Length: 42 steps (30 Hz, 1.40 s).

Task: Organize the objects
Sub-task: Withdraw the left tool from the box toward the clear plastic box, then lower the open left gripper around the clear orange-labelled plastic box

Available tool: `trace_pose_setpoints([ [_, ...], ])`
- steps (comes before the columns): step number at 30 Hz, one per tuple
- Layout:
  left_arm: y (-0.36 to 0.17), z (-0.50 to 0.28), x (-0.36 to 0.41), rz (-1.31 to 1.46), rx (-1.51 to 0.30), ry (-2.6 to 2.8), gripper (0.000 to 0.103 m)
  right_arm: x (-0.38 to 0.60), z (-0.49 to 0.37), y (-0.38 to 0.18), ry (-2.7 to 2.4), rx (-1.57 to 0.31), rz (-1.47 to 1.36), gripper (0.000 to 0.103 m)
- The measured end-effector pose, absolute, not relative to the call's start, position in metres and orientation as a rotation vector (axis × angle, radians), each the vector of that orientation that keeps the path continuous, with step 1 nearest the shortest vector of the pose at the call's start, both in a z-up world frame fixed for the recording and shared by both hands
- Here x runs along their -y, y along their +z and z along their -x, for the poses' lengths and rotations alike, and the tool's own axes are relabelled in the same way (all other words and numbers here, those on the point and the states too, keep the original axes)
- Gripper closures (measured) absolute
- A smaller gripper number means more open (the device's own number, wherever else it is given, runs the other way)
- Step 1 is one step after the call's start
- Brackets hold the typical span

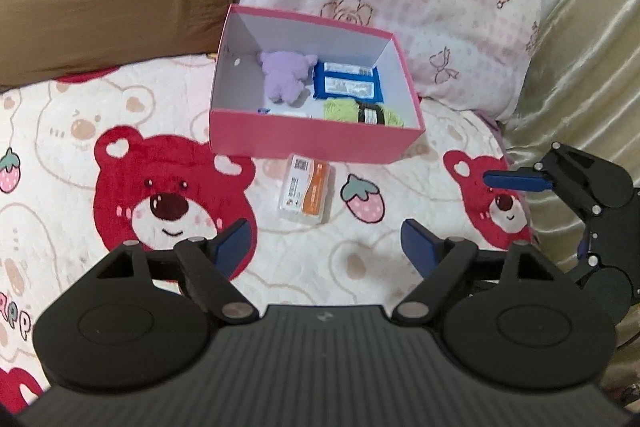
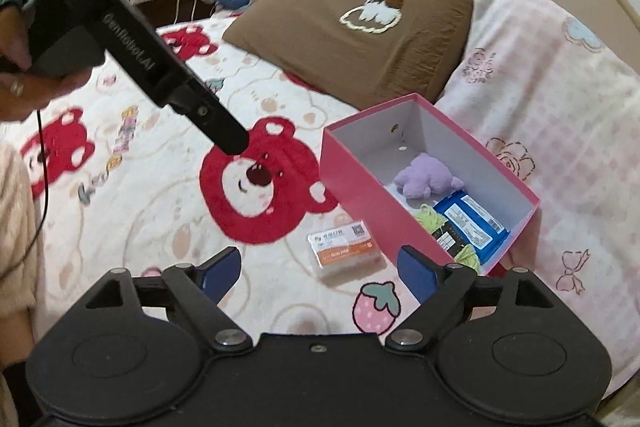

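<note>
Inside the pink box (image 1: 316, 137) a purple plush (image 1: 286, 77), blue packs (image 1: 346, 83) and green yarn (image 1: 360, 111) are already sitting; an orange-and-white packet (image 1: 306, 189) is lying just before the box, seemingly left to stow. The left gripper (image 1: 328, 247) and right gripper (image 2: 320, 269) are both hovering near it, tilted downward, jaws spread wide, gripping nothing.

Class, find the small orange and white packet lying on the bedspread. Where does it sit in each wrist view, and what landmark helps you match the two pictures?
Left wrist view: the packet lies at centre, just below the pink box.
Right wrist view: the packet lies at lower centre, left of the pink box.
Shared landmark: the pink box, holding a purple plush toy.
</note>
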State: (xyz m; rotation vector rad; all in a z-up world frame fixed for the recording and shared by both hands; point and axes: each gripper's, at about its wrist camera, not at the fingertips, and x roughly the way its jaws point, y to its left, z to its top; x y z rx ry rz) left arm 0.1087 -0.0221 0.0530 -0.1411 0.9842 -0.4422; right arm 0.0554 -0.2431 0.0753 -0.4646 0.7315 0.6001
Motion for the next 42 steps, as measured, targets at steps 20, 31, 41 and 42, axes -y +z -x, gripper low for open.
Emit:
trace_pose_setpoints([
  [20,-0.036,-0.128,0.026,0.243,-0.992,-0.409,0.008,0.23,-0.06,0.008,0.712,-0.819,0.534,0.012],
  [31,-0.078,-0.141,0.028,0.279,-0.938,-0.458,0.008,0.222,-0.091,-0.029,0.649,-0.866,0.467,0.012],
  [41,-0.1,-0.157,0.016,0.429,-0.915,-0.479,0.01,0.227,-0.138,-0.053,0.601,-0.861,0.453,0.012],
  [42,-0.103,-0.158,0.015,0.437,-0.912,-0.477,0.01,0.229,-0.143,-0.056,0.594,-0.859,0.447,0.012],
])
